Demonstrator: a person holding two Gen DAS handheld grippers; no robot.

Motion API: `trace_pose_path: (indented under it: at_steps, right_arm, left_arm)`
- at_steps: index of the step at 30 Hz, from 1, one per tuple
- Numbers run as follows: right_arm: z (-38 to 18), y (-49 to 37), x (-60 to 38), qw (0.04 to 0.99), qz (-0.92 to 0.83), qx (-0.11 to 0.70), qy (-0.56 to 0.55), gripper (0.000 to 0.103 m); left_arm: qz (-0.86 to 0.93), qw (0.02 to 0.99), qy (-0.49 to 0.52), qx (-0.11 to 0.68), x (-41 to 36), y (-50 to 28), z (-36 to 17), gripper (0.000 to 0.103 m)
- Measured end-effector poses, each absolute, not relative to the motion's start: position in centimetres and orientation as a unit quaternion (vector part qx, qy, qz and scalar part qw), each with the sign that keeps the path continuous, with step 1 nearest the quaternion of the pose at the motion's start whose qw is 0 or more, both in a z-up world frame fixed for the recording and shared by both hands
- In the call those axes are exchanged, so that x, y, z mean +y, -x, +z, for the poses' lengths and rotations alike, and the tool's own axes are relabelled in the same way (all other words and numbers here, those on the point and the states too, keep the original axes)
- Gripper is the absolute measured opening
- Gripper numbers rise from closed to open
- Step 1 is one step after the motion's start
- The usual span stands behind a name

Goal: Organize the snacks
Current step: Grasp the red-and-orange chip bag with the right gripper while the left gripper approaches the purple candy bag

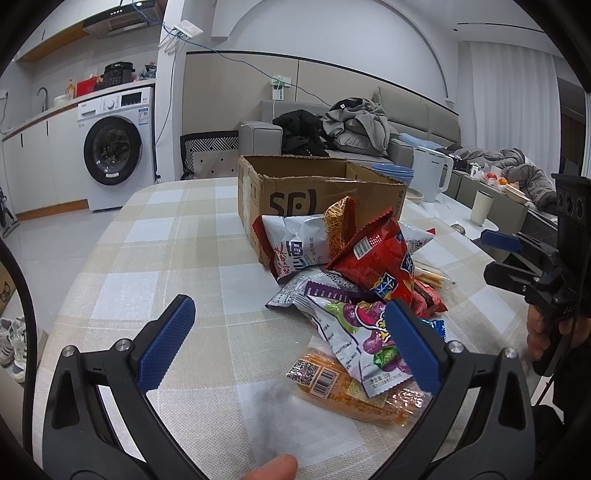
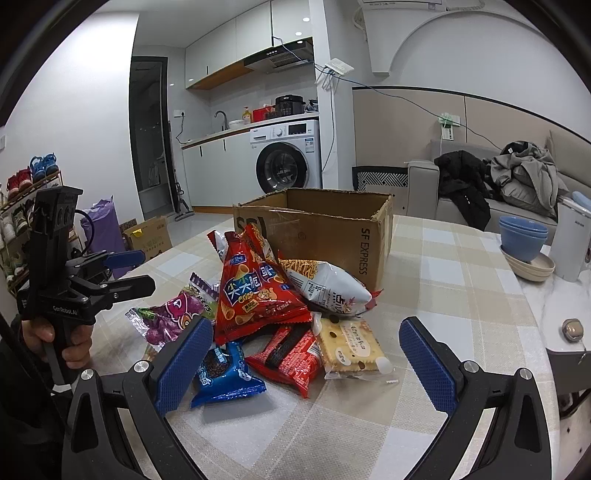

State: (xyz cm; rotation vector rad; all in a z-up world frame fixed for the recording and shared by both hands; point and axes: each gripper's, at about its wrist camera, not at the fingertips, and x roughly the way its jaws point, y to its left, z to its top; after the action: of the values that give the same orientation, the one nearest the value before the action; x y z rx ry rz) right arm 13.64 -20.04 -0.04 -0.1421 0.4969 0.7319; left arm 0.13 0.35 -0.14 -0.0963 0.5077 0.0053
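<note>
On the checked tablecloth (image 2: 461, 258), left gripper (image 1: 291, 332) spread wide, hovering at seven o'clock of the snack pile (image 2: 280, 310). Red triangular chip bag (image 2: 251, 291) leans apex-up toward twelve against the cardboard box (image 2: 332, 229); right gripper (image 2: 306, 350) wide too, holding nothing.

1. White walls with a curved arch (image 1: 369, 33) enclose a small kitchen-living room with a pale tiled floor (image 1: 62, 236).
2. A white washing machine (image 1: 116, 147) sits under a counter (image 2: 221, 137).
3. A grey sofa (image 1: 413, 122) carries heaped clothes (image 1: 354, 123).
4. A shoe rack (image 2: 22, 192) stands by the left wall.
</note>
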Motion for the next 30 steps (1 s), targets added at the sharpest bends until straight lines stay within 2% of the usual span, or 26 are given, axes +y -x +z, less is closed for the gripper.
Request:
trace_pose_path:
  at_steps: [18, 26, 30]
  right_arm:
    - [1.3, -14.7, -17.1, 0.889, 0.355, 0.279, 0.072, 0.103]
    - [0.6, -16.1, -13.6, 0.868, 0.374, 0.312, 0.091, 0.093]
    - [-0.3, -17.0, -11.8, 0.859, 0.38, 0.33, 0.093, 0.09]
  left_arm:
    - [0.014, 0.955, 0.072, 0.289, 1.2, -1.1, 0.9, 0.102]
    - [-0.003, 0.95, 0.071, 0.303, 1.0, -2.3, 0.7, 0.102]
    - [-0.001, 0.946, 0.064, 0.318, 0.8, -3.4, 0.4, 0.097]
